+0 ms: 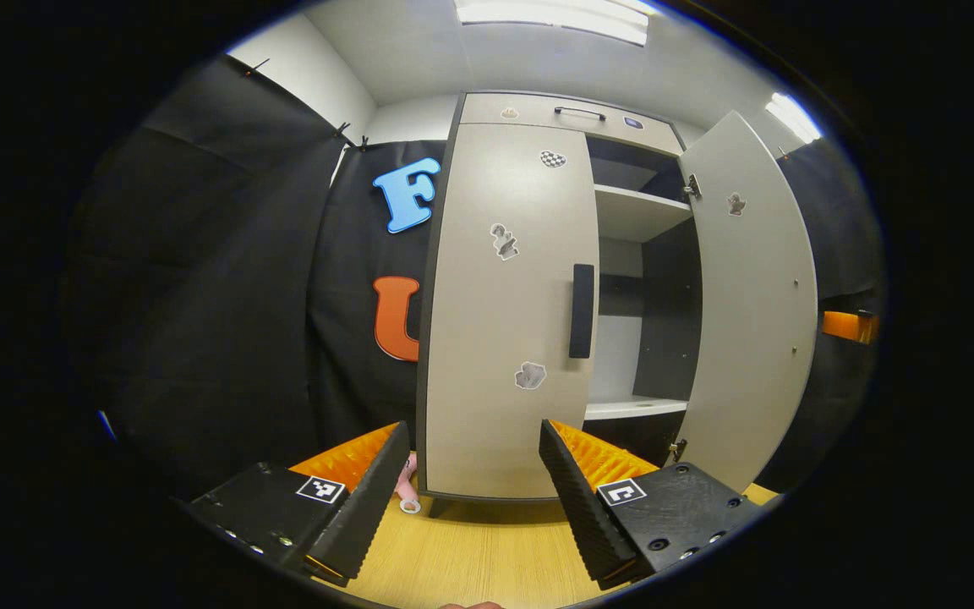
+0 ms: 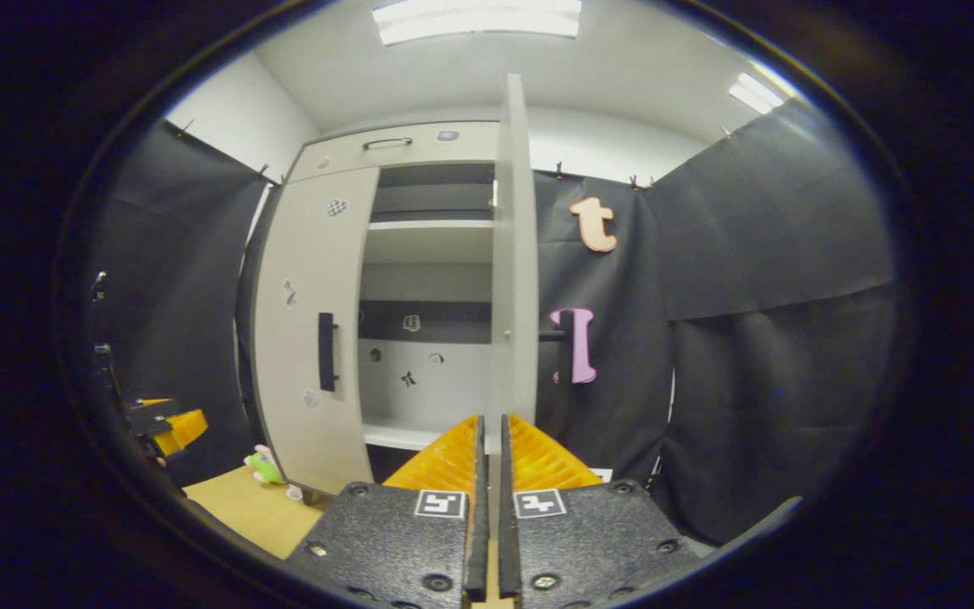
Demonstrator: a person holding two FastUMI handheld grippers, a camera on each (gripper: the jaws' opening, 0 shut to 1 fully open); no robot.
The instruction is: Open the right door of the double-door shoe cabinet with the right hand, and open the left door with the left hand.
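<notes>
From the left gripper view I see the shoe cabinet [image 1: 504, 296] standing upright on the wooden floor [image 1: 478, 558], straight ahead. Its right door [image 1: 753, 296] is swung wide, while its left door [image 1: 508, 313] sits closed, facing me flat.

My left gripper [image 1: 470, 486] has its fingers well apart, aimed low at that door and clear of it. In the right gripper view my right gripper [image 2: 491, 507] has its fingers nearly together, with only a thin slit between; I cannot tell whether they pinch the open door's edge.

The black handle [image 1: 582, 310] runs vertically, near the door's inner edge. The risk I see: my fingers sit below the handle, so closing now grabs air or skids off the flat panel. Pulling off-axis could also rock the cabinet.
</notes>
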